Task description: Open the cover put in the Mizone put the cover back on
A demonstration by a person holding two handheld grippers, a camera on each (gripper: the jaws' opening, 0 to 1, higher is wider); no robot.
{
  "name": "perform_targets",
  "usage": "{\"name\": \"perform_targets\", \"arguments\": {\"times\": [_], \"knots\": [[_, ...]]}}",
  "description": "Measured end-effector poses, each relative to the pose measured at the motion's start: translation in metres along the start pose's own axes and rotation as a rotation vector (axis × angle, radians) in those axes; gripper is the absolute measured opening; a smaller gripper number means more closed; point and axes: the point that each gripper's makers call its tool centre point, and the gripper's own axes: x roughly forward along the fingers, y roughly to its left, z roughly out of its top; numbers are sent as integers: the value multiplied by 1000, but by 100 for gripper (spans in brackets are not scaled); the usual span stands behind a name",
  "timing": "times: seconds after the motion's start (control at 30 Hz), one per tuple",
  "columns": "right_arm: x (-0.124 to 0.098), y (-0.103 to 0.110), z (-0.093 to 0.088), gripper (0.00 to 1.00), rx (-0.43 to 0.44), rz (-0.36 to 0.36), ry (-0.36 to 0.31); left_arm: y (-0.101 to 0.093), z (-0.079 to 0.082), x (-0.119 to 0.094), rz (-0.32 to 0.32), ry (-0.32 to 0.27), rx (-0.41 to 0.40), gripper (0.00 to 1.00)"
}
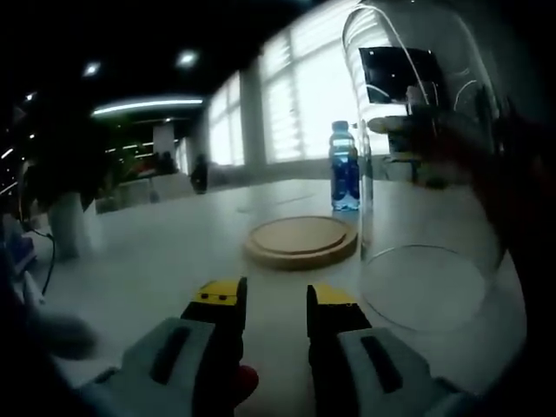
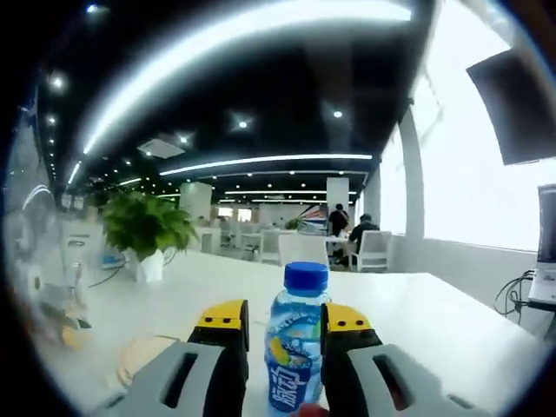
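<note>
Left gripper view: left claw point(image 1: 276, 300) released, jaws apart over the white worktop point(image 1: 165, 261), nothing between them. Round wooden base point(image 1: 301, 240) lies flat on the worktop ahead of the claw. Clear glass cover point(image 1: 426, 165) is just beside the base, off it, tilted. Mizone bottle point(image 1: 344, 167) stands upright behind the base, near it. Right gripper view: right claw point(image 2: 284, 334) straddles the bottle point(image 2: 295, 347), jaws at both its sides; actual contact can't be told. Potted plant point(image 2: 146, 228) well beyond.

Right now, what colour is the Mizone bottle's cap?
Blue. The Mizone bottle's cap shows best in the right gripper view, between the jaws.
</note>
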Motion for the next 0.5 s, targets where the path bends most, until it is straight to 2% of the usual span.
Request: {"name": "perform_targets", "arguments": {"times": [0.27,0.5], "knots": [[28,-15,1,28,33,-36,5,-2,1,0,-9,-3,6,21],[44,-18,1,28,53,-11,23,-3,2,0,-14,-10,2,21]]}}
